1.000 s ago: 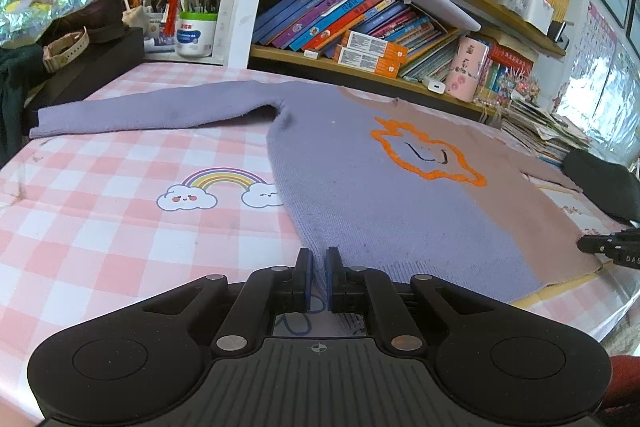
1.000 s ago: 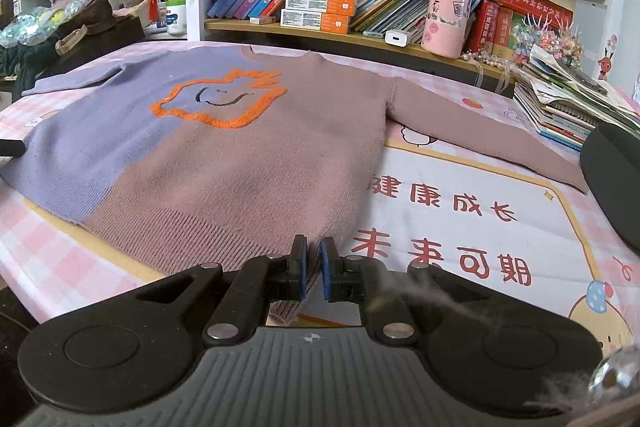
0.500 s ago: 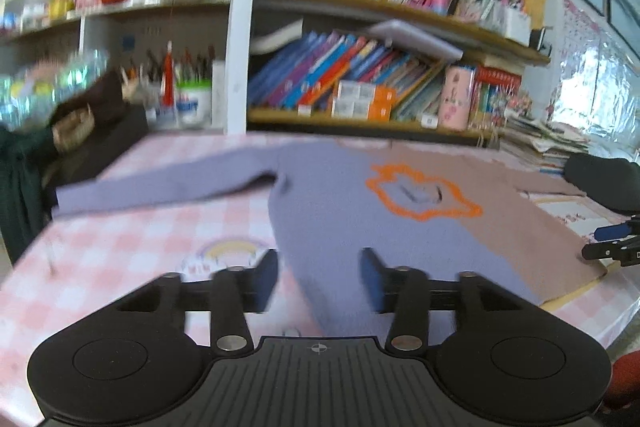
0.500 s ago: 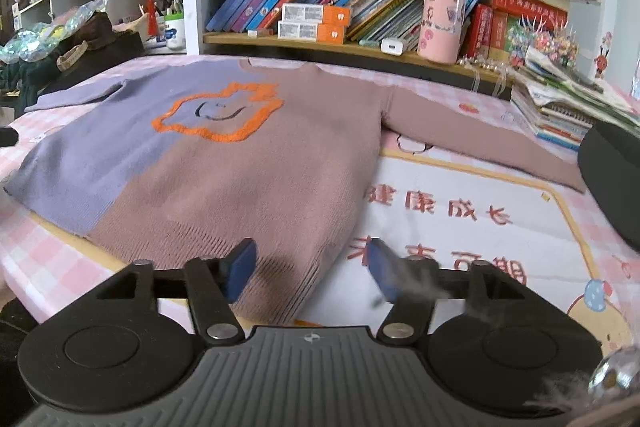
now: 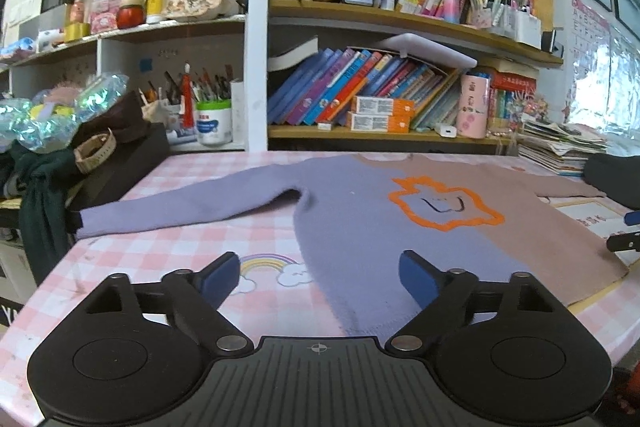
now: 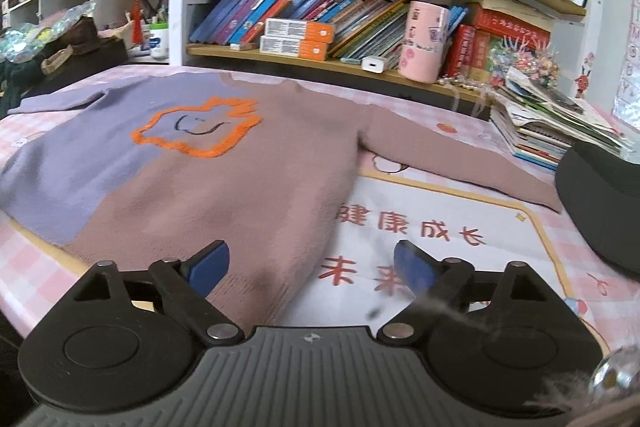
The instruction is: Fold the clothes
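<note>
The sweater [image 5: 360, 227] lay flat on the checked surface [image 5: 168, 259], front up, hem at the near edge, sleeves spread to either side. The left gripper [image 5: 320, 275] had just been opening; its fingers [image 5: 220, 277] stood released and wide, with only the purple corner of the hem beneath the gap, nothing pinched. Its view alone showed the whole purple sleeve [image 5: 180, 207] reaching left and the rainbow print [image 5: 268, 267] beside the hem. The right gripper [image 6: 312, 265] had likewise just been opening, its fingers [image 6: 210, 265] apart above the brown hem corner. Only that view showed the brown sleeve [image 6: 460, 159] stretching right over a printed mat [image 6: 440, 239], towards a stack of magazines [image 6: 552, 131].
</note>
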